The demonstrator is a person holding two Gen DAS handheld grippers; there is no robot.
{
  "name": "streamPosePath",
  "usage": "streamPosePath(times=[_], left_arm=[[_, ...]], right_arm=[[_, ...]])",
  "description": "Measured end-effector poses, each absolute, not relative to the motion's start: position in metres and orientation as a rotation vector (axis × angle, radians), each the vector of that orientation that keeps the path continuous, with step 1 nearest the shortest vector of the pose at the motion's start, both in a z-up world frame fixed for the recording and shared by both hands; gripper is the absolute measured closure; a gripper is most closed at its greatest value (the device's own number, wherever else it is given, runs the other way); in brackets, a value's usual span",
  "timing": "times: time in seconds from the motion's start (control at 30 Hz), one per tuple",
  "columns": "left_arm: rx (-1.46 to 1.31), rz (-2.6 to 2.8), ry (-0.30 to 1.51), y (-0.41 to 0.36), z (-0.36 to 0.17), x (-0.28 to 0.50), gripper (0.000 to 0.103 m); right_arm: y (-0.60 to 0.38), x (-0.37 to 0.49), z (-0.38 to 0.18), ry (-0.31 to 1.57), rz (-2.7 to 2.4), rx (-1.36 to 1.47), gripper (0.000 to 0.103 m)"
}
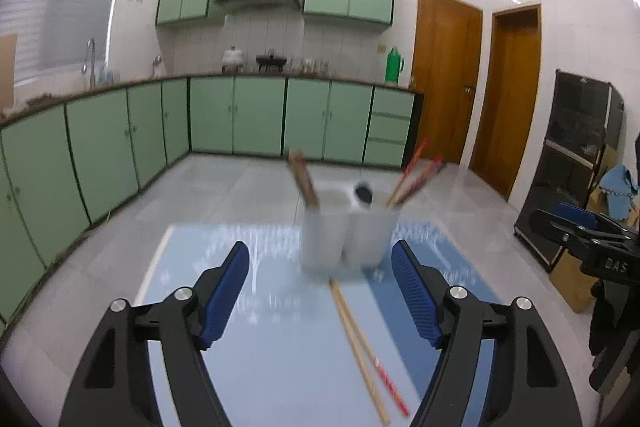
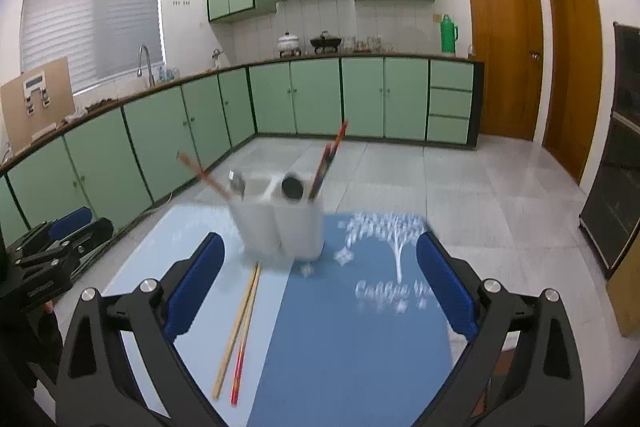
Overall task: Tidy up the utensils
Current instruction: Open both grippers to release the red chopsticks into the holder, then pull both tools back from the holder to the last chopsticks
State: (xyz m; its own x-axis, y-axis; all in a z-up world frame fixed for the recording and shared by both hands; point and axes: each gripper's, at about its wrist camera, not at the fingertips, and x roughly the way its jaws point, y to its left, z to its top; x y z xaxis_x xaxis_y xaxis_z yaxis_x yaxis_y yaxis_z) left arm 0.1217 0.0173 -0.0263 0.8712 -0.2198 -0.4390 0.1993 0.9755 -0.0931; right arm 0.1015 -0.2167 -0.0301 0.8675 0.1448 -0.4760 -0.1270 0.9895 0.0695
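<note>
While both grippers hang above a blue table mat (image 2: 352, 347), neither has anything between its fingers. Left gripper (image 1: 320, 291): blue-padded jaws spread wide, empty, aimed at the foot of a white utensil holder (image 1: 344, 239). Right gripper (image 2: 320, 283): jaws spread wider still, likewise empty, framing the same holder (image 2: 284, 227) from the other side.

On the mat, just short of the holder, lie two loose chopsticks side by side: a pale wooden one (image 2: 236, 327) and a red one (image 2: 242, 355), their far tips close to the holder's base. In the left wrist view the same pair runs between the left gripper's fingers, wooden (image 1: 356, 343) beside red (image 1: 390, 383).

The holder stands upright on the mat, blurred; several chopsticks (image 2: 330, 159) lean out of its compartments, and a dark round object (image 2: 292, 187) sits at its top.

Beyond the mat: grey tiled floor (image 2: 460, 187), green kitchen cabinets (image 2: 360, 99), and wooden doors (image 2: 504, 47).
</note>
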Motion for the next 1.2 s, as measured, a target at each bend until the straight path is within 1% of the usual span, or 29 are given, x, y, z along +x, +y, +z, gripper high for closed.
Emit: streamPosePath(times=[0.33,0.67,0.73,0.87,0.93,0.97,1.07,1.13,1.2], left_arm=[[-0.008,-0.174,0.623,0.016,-0.108,0.105,0.030],[0.007,-0.152,0.737,0.016,-0.149,0.106,0.030],[0.016,-0.149,0.753,0.016,-0.156,0.104,0.030],[0.027,-0.144,0.780,0.018,-0.164,0.102,0.030],[0.023,-0.141,0.790,0.021,-0.167,0.100,0.030],[0.022,-0.140,0.793,0.022,-0.168,0.100,0.030],[0.017,-0.134,0.802,0.024,-0.170,0.100,0.031],[0.013,-0.133,0.804,0.025,-0.170,0.100,0.030],[0.016,-0.135,0.806,0.025,-0.170,0.100,0.030]], right_arm=[[-0.185,0.077,-0.113,0.614,0.151,0.032,0.009],[-0.157,0.071,-0.163,0.713,0.162,0.012,0.010],[-0.151,0.070,-0.171,0.744,0.168,0.015,0.022],[-0.138,0.068,-0.188,0.799,0.183,-0.003,0.027],[-0.131,0.067,-0.193,0.819,0.195,-0.020,0.035],[-0.130,0.069,-0.195,0.827,0.200,-0.025,0.037],[-0.124,0.070,-0.197,0.848,0.209,-0.031,0.046],[-0.120,0.072,-0.199,0.869,0.215,-0.042,0.057],[-0.119,0.073,-0.202,0.886,0.220,-0.044,0.062]])
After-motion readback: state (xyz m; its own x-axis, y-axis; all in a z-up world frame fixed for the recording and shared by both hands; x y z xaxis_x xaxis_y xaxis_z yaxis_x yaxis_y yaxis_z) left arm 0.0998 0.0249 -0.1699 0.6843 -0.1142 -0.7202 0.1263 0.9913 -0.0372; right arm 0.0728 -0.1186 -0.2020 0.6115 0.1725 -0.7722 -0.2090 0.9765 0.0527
